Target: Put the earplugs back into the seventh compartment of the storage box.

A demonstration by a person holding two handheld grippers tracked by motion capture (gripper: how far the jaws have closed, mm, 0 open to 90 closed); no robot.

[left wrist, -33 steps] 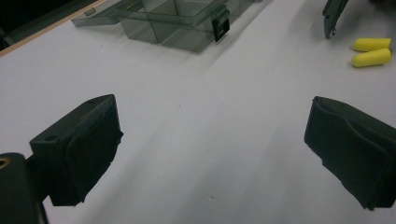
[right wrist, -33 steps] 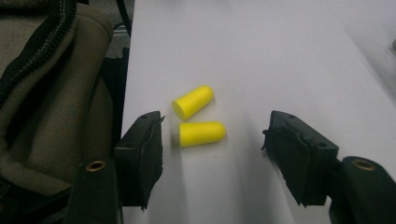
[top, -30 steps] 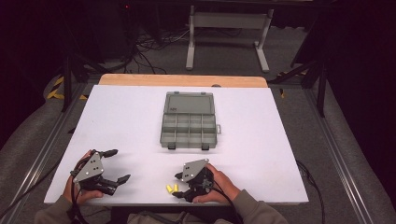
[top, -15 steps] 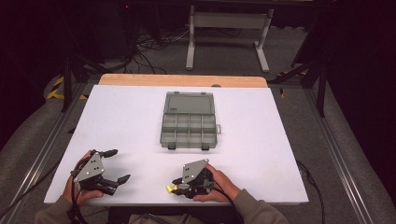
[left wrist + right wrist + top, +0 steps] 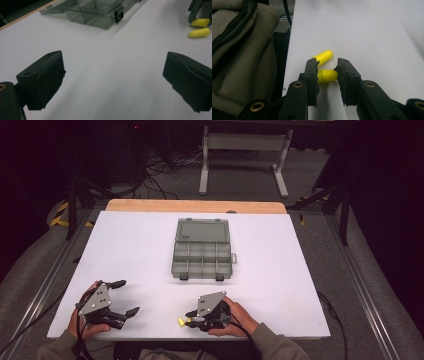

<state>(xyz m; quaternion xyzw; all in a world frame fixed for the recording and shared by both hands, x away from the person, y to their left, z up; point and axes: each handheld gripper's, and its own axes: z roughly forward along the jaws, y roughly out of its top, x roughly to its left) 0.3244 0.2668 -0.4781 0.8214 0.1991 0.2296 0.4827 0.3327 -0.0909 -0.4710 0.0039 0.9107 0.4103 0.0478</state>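
At near edge: right gripper [image 5: 327, 75] pinching yellow earplug [image 5: 327, 75], jaws just closing.
Beside it, second earplug [image 5: 323, 57] loose; left gripper [image 5: 111, 303] wide apart, holding nothing.

Two bright yellow earplugs [image 5: 326, 75] lie on the plain white table [image 5: 300, 285]. At upper centre of the high view, the compartment box [image 5: 202, 254] is translucent smoky grey with black latches. Both grippers are black.
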